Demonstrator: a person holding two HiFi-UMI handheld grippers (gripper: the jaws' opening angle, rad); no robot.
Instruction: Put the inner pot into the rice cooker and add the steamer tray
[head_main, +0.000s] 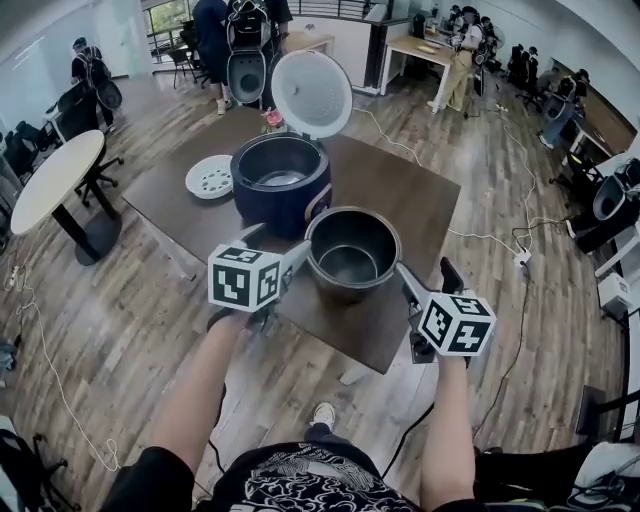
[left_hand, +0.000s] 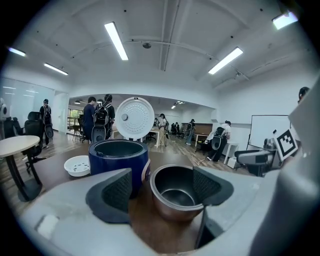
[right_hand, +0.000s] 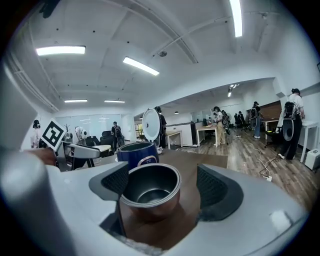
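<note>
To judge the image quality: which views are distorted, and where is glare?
Head view: slight bending at edges, even light, inner pot sharp. Left gripper view: strong fisheye, black corners, ceiling lamp blown out. Right gripper view: same fisheye, inner pot without strong glare.

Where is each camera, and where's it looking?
Head view: on the person's head, looking down at the table; forearms, left gripper, right gripper show.
Left gripper view: on that gripper, facing inner pot and rice cooker; open jaws show.
Right gripper view: on that gripper, facing the pot's other side; open jaws show.
All share pot and cooker.
</note>
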